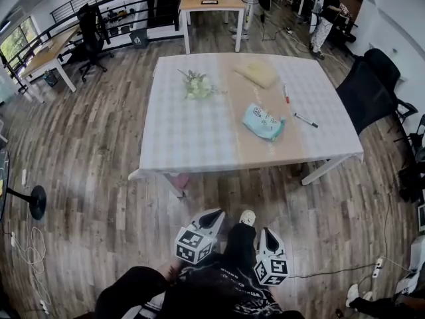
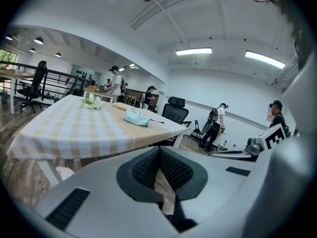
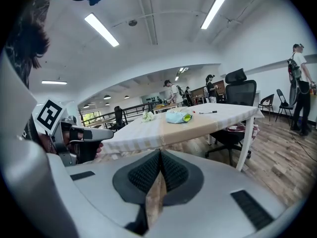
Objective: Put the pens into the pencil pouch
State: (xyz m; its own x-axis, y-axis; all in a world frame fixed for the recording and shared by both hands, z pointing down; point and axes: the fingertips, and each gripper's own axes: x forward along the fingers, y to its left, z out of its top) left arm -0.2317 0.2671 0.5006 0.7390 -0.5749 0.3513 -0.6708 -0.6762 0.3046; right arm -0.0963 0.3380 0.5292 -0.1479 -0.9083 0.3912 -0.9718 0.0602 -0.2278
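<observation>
A light blue pencil pouch (image 1: pixel 263 122) lies on the checked table (image 1: pixel 179 138), right of its middle. A black pen (image 1: pixel 305 119) lies to the pouch's right and a red pen (image 1: pixel 286 93) farther back. Both grippers are well short of the table's near edge, over the wooden floor. My left gripper (image 1: pixel 214 212) and right gripper (image 1: pixel 267 232) are shut with nothing in them. The left gripper view has the pouch (image 2: pixel 136 117) far ahead beyond the shut left gripper (image 2: pixel 159 150). The right gripper view has the pouch (image 3: pixel 178 116) and black pen (image 3: pixel 208 112) beyond the shut right gripper (image 3: pixel 160 152).
A small bunch of flowers (image 1: pixel 197 85) and a flat tan bag (image 1: pixel 257 74) lie at the table's far side. A black office chair (image 1: pixel 365 88) stands at the table's right. Other people, desks and chairs fill the room behind. A cable and power strip (image 1: pixel 377 266) lie on the floor at right.
</observation>
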